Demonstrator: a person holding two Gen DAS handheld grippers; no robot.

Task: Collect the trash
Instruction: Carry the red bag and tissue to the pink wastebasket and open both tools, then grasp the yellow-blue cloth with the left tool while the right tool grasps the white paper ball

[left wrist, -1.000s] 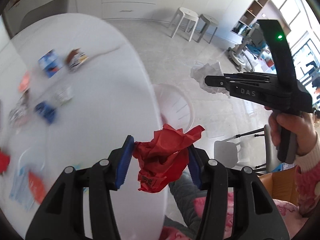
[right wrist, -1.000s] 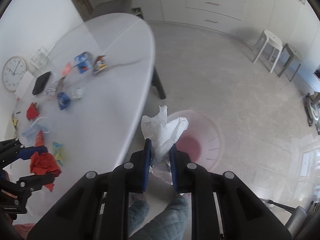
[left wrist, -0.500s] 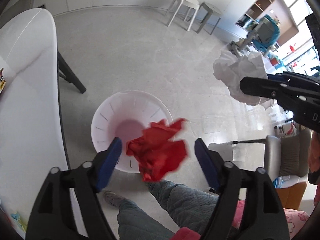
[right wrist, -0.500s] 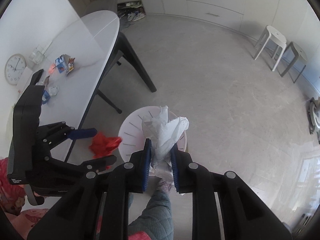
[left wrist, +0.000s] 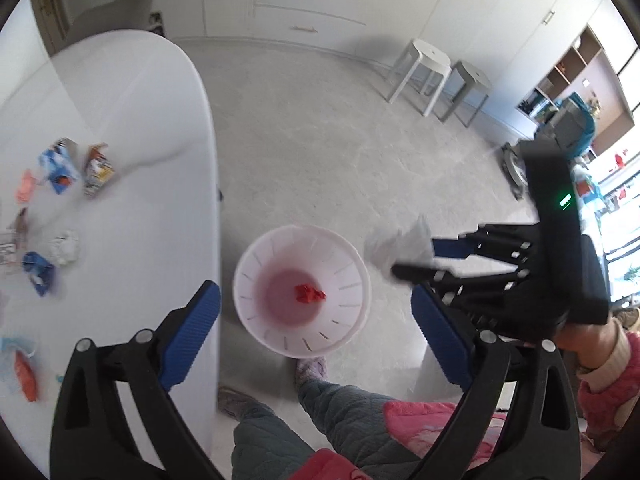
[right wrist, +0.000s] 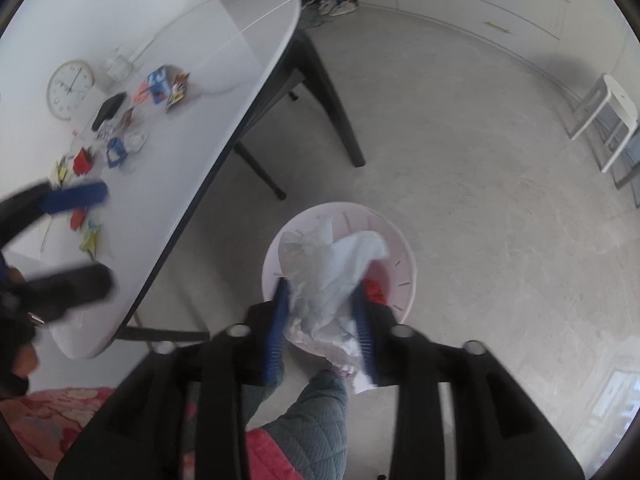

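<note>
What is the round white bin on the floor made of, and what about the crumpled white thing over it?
The white bin looks like smooth moulded plastic: thin, slightly see-through walls with cut slots. The crumpled white wad between the right gripper's fingers looks like thin paper or tissue, matte with sharp creases, though a soft plastic wrapper can't be ruled out.

Each black plastic left gripper (left wrist: 316, 312) and black plastic right gripper (right wrist: 322, 322) has two long arms, round silver screws and ridged blue pads (left wrist: 192, 326). A tiny green light (left wrist: 566, 200) glows on one. The person wears grey-green quilted trousers (left wrist: 340, 412), a pink fluffy top (left wrist: 608, 396) with a cream cuff (left wrist: 606, 354).
</note>
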